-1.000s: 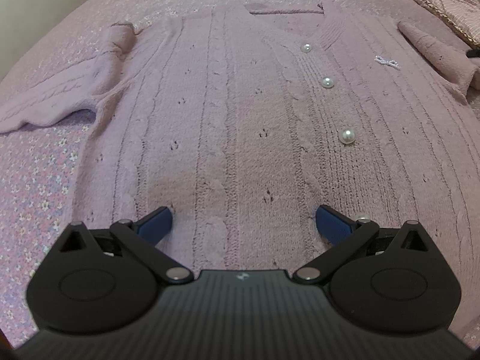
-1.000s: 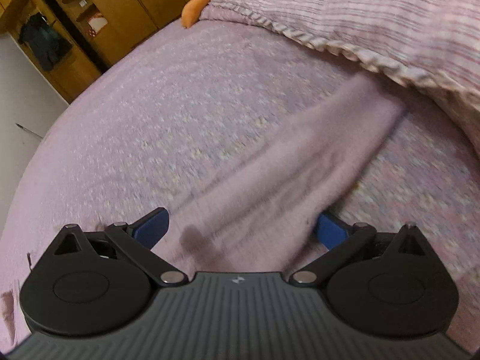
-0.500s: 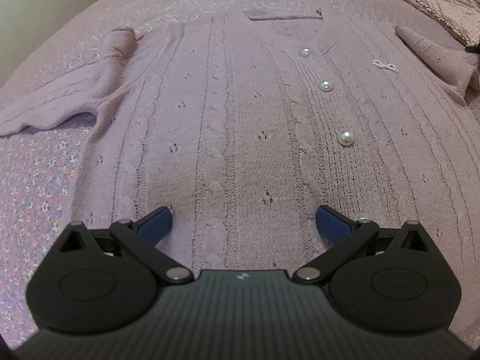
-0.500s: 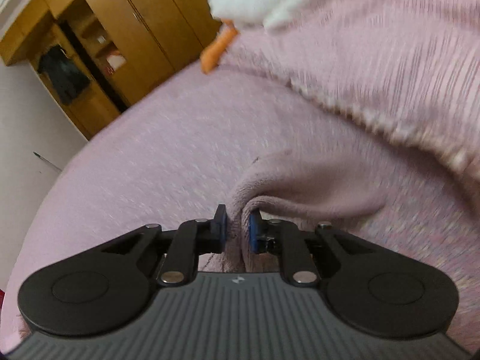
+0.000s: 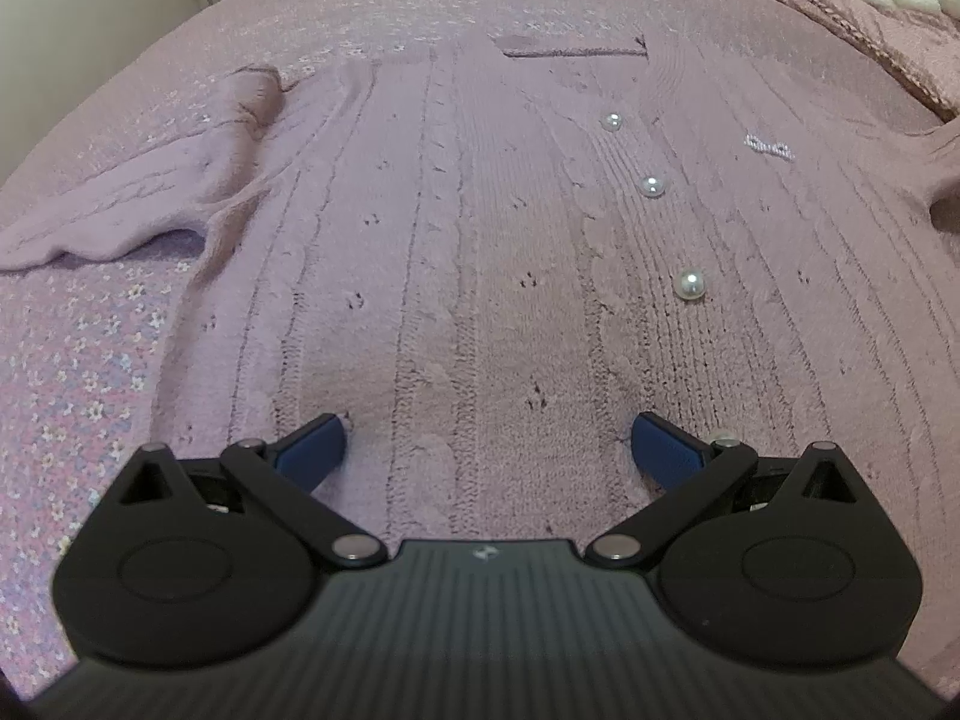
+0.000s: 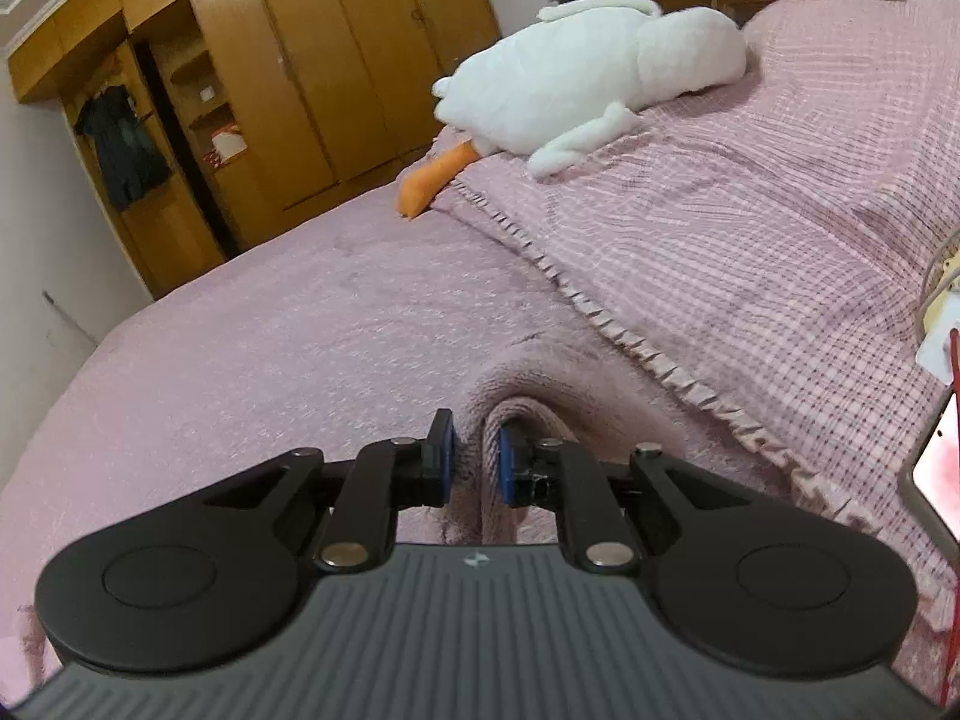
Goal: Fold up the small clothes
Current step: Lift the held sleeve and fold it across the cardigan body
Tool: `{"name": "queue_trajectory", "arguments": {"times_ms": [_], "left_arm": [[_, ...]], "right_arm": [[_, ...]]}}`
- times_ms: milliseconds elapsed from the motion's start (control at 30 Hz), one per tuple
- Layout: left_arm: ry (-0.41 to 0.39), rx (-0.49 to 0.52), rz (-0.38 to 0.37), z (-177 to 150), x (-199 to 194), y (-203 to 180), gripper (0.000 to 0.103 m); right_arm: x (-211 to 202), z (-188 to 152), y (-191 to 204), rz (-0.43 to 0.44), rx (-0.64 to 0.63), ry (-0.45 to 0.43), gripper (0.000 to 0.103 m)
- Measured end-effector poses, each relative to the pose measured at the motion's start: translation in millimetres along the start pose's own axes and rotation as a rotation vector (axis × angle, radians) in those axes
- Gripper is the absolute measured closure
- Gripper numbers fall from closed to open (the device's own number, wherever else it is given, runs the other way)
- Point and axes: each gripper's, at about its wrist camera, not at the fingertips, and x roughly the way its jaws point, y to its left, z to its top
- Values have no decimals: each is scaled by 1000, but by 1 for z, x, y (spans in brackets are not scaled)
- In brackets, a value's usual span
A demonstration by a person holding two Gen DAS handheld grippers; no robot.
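Since a second ago our right gripper (image 6: 474,459) has closed its fingers on the sleeve (image 6: 522,420) of the lilac cardigan and risen with it, so the view that then looked down on the flat sleeve now takes in the room.

From the left wrist we see the cardigan (image 5: 480,240) spread face up on the floral pink bedspread (image 5: 78,372), its neckline at the far end and three pearl buttons (image 5: 689,285) running down the front. Its other sleeve (image 5: 138,210) lies out to the left, flat on the bedspread. Our left gripper (image 5: 489,441) hovers over the lower body of the knit with its blue fingers (image 5: 315,447) wide apart and nothing between them; it has hardly shifted.

From the right wrist we see the blue pads (image 6: 447,450) drawn close together, clamped on a bunched fold of the sleeve, which arches up off the bed into the grip. Beyond lies a checked pink quilt (image 6: 750,228) with a frilled edge, a white plush goose (image 6: 588,66) resting on it, its orange beak hanging over the edge. A wooden wardrobe (image 6: 312,60) stands against the far wall.
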Motion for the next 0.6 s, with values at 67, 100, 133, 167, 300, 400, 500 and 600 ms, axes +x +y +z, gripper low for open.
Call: {"name": "queue_trajectory", "arguments": {"times_ms": [67,100,133,167,300,400,500,600], "left_arm": [[0,-12,6,3,-6,5,0],[-13,-17,18,4,-10,8,0],[-32,-21,30,6,-15,12,0],[-48,-23,40,7,-20,15,0],[-85,-27,78,11,-38,33,0],[-112,-29,103,11,-50,49,0],[-125,-41,116,12,-59,64,0],[-136,-77,128,12,-64,80,0]], "right_arm": [[-7,-3,17,-1,-33,4,87],[-10,-5,26,0,-44,3,87],[-13,-6,36,3,-53,4,87],[-16,-8,46,11,-64,4,87],[-28,-17,94,40,-109,-7,87],[-33,-25,138,75,-146,-14,87],[-37,-36,185,112,-180,-18,87],[-36,-55,236,138,-243,-19,87]]}}
